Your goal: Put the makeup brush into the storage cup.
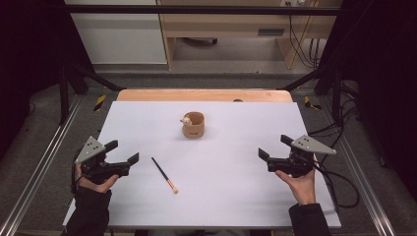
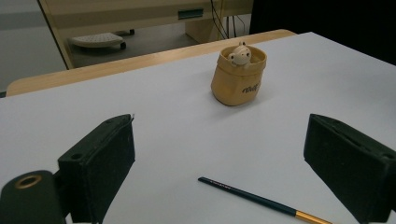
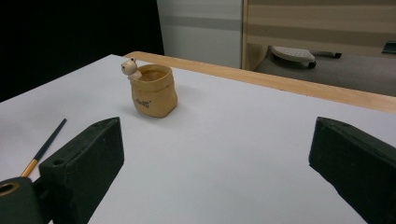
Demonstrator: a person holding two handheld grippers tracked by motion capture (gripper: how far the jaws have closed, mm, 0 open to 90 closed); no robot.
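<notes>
White table (image 1: 236, 162), tan pot (image 1: 193, 125) centre, brush (image 1: 164, 175) nearer, left gripper (image 1: 123, 152) and right gripper (image 1: 273, 147) fingers spread, empty.

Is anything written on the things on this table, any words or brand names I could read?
Dark script on the side of the tan pot: too blurred to read in either gripper view.
Tiny marks along the dark handle of the brush: too small to read.
No other text can be read on the white table, the left gripper or the right gripper.
</notes>
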